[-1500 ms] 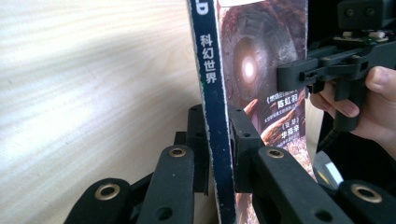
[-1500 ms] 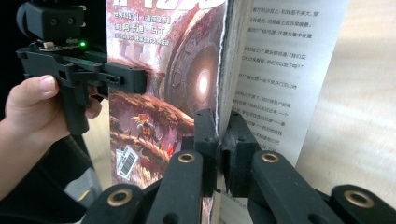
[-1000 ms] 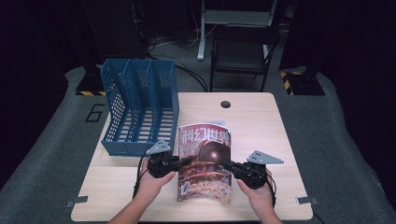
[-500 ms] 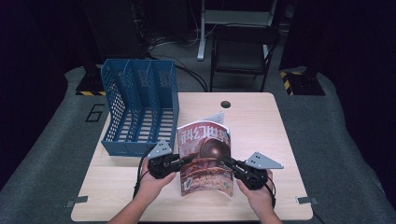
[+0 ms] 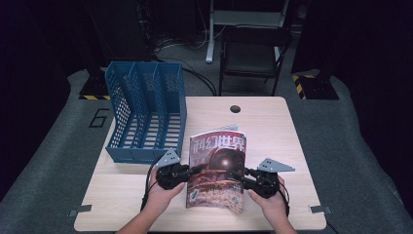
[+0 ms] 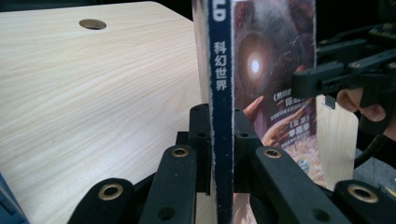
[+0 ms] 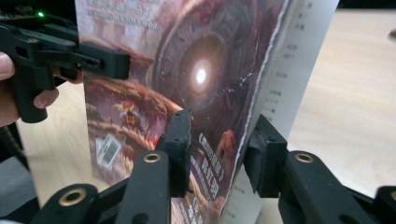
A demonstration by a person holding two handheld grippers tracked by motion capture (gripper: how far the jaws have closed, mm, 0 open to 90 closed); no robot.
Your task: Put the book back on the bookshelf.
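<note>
A magazine (image 5: pixel 216 168) with a dark red science-fiction cover stands tilted up off the wooden table (image 5: pixel 272 126) between both grippers. My left gripper (image 5: pixel 195 170) is shut on its blue spine (image 6: pixel 220 93), pads pressing both sides (image 6: pixel 219 121). My right gripper (image 5: pixel 238 174) is at the opposite, open edge. Its jaws have just been opening and now straddle the cover and page edges (image 7: pixel 222 135) with a gap at the right pad. The cover (image 7: pixel 196 74) faces the person. Each gripper view also shows the other gripper farther off: the right (image 6: pixel 336 79) and the left (image 7: pixel 93 58).
A blue three-slot file rack (image 5: pixel 146 117) stands on the table's left side, just beyond my left gripper. A round cable hole (image 5: pixel 235 108) sits near the far edge. A dark chair (image 5: pixel 251 53) stands behind the table. Bare wood lies to the right.
The magazine has been lifted from lying nearly flat to standing more upright. The right gripper's jaws have parted around its open edge. Both hands stay in place.
</note>
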